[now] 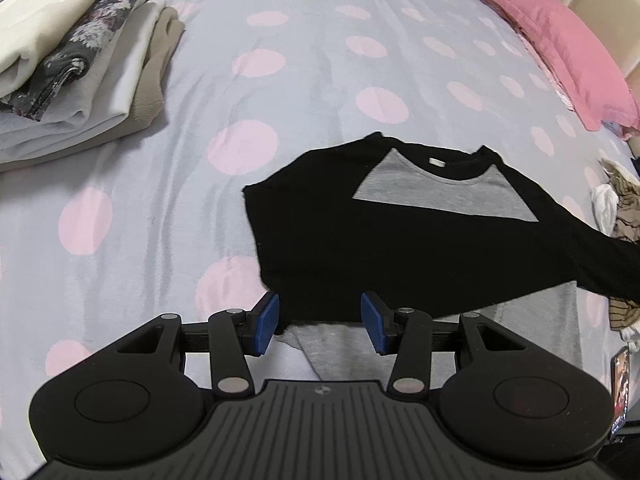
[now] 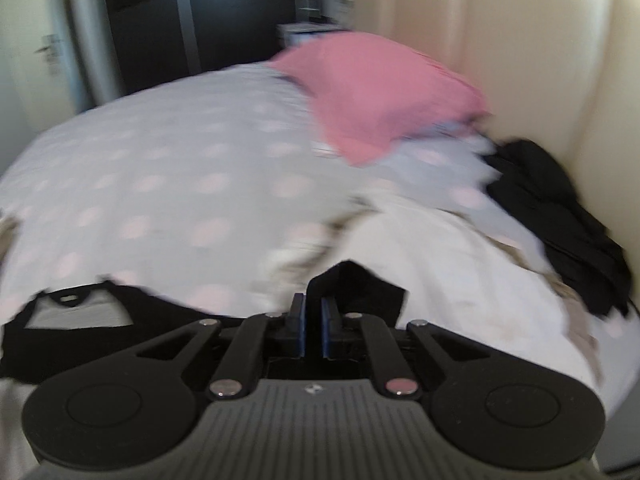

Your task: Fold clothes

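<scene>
A black and grey shirt (image 1: 360, 232) lies on the bed (image 1: 280, 80), whose pale cover has pink dots. One black sleeve is folded across the grey chest, so only a grey wedge shows below the black collar and its white label.

The left gripper (image 1: 319, 322) hangs over the near edge of the shirt, tilted steeply down. Its blue pads (image 1: 267, 318) stand well apart, one on each side of the black hem, and neither presses on the cloth. Grey shirt fabric spreads beneath them.

The right gripper (image 2: 313, 326) is at the shirt's other side, where the view is blurred. Its jaws are drawn close, with only a narrow slit between the blue pads, and a peak of black sleeve (image 2: 356, 284) rises just beyond the tips. The sleeve appears pinched and lifted there, though the blur hides the exact contact. The shirt's collar shows to the left of this gripper.

Away from the shirt's left side, a stack (image 1: 76, 64) of folded clothes sits on the bed: cream, dark floral, white, tan. Beyond the shirt's collar, a pink pillow (image 1: 560, 48) leans by the cream headboard (image 2: 520, 60). To the shirt's right lies a heap (image 2: 460, 264) of unfolded white and tan clothes, with a black garment (image 2: 560, 220) against the headboard.
</scene>
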Action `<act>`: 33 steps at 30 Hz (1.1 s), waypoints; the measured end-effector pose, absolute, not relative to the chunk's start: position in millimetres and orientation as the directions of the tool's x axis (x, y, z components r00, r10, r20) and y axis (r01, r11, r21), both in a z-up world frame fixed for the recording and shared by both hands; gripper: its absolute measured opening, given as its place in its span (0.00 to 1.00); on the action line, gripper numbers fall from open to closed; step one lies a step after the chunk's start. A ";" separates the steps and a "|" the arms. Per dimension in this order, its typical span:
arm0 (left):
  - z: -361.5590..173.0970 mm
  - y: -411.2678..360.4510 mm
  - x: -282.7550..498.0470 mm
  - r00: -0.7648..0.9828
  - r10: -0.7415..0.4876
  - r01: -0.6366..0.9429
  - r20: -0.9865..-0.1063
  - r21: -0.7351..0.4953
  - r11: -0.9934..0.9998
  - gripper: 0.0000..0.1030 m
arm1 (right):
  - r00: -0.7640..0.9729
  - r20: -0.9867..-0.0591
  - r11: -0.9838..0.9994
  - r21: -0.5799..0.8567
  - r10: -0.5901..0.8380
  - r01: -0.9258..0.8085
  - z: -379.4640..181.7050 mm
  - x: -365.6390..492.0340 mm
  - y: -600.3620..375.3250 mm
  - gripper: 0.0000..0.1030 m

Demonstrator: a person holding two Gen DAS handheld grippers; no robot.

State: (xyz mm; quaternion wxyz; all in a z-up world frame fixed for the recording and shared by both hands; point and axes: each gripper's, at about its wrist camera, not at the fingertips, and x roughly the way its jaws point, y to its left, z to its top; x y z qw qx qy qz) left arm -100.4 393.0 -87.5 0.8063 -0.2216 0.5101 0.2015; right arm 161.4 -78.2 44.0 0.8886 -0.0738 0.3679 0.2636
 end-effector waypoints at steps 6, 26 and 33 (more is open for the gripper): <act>-79.6 382.2 -101.8 0.427 0.078 -0.520 -0.901 -0.174 0.836 0.42 | 0.468 -0.660 0.725 0.173 0.588 -0.667 54.4 113.1 -1.3 0.09; -108.8 349.5 -111.3 0.425 -0.074 -0.504 -0.902 -0.304 0.809 0.42 | 0.198 -0.827 0.470 0.089 0.527 -0.878 -130.4 -23.5 167.5 0.13; -116.5 335.3 -101.0 0.394 -0.063 -0.462 -0.917 -0.257 0.849 0.42 | 0.111 -0.834 0.423 0.156 0.541 -0.893 -137.9 -34.0 151.3 0.30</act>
